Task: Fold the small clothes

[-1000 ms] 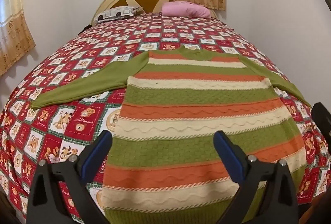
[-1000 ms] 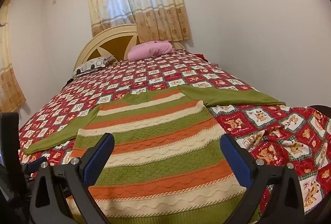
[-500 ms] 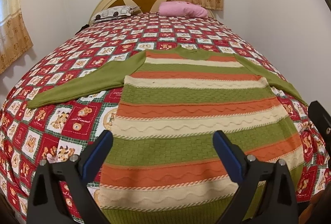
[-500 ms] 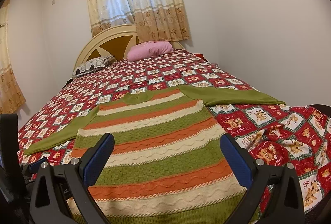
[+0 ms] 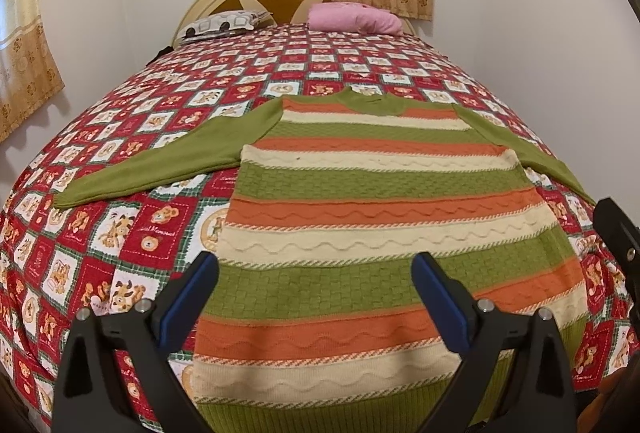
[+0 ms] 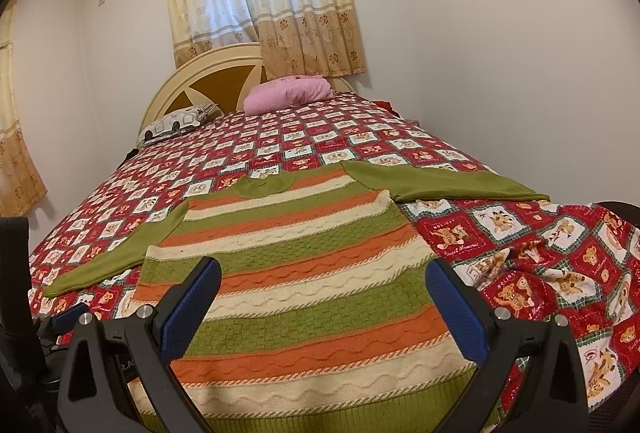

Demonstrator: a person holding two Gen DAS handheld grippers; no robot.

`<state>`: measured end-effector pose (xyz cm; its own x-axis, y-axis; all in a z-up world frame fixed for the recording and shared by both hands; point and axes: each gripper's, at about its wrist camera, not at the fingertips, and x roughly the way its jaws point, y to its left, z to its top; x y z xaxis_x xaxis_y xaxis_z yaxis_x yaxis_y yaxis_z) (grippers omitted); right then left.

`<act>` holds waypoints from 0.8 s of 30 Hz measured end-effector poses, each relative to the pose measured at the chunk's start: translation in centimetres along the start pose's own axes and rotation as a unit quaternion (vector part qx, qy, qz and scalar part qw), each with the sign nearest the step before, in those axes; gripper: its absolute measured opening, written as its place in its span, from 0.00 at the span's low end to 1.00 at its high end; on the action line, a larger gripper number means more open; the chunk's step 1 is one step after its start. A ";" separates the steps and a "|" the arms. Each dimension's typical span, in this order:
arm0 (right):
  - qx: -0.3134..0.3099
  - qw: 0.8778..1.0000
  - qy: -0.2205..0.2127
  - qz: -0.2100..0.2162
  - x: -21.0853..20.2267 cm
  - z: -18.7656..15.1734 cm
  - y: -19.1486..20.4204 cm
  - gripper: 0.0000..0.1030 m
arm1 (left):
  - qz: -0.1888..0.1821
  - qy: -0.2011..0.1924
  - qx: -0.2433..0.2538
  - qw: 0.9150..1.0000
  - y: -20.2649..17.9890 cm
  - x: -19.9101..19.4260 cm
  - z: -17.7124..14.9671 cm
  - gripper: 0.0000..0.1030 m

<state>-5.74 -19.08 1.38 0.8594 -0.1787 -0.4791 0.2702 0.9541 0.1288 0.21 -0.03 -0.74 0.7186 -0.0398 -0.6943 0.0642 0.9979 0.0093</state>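
Observation:
A striped sweater point(image 5: 372, 217) in green, orange and cream lies flat on the bed, hem toward me, both green sleeves spread out sideways. It also shows in the right wrist view point(image 6: 304, 273). My left gripper point(image 5: 316, 273) is open and empty, hovering above the lower part of the sweater. My right gripper point(image 6: 324, 277) is open and empty, also above the sweater near its hem. The left sleeve point(image 5: 160, 161) stretches to the left; the right sleeve point(image 6: 452, 185) stretches to the right.
The bed has a red patchwork bedspread point(image 5: 120, 233) with bear pictures, rumpled at the front right point(image 6: 540, 273). A pink pillow point(image 5: 356, 18) and a patterned pillow point(image 5: 224, 25) lie by the headboard point(image 6: 208, 73). Walls close in on the right.
The left gripper has shifted slightly so the sweater sits a little lower and more centred in its view. The right gripper has barely moved. Both stay open.

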 end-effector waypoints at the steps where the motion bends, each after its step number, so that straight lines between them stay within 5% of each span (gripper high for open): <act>1: 0.000 1.000 0.000 -0.001 0.0 0.0 0.0 0.99 | -0.001 0.000 0.000 1.000 0.0 0.0 0.0 0.96; 24: 0.000 1.000 0.003 -0.005 0.1 -0.5 0.1 0.99 | -0.001 0.005 -0.003 1.000 0.0 0.2 -0.3 0.96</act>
<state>-5.81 -18.87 0.94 0.8539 -0.1858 -0.4862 0.2780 0.9525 0.1243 0.20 -0.04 -1.10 0.7116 -0.0420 -0.7013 0.0622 0.9981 0.0034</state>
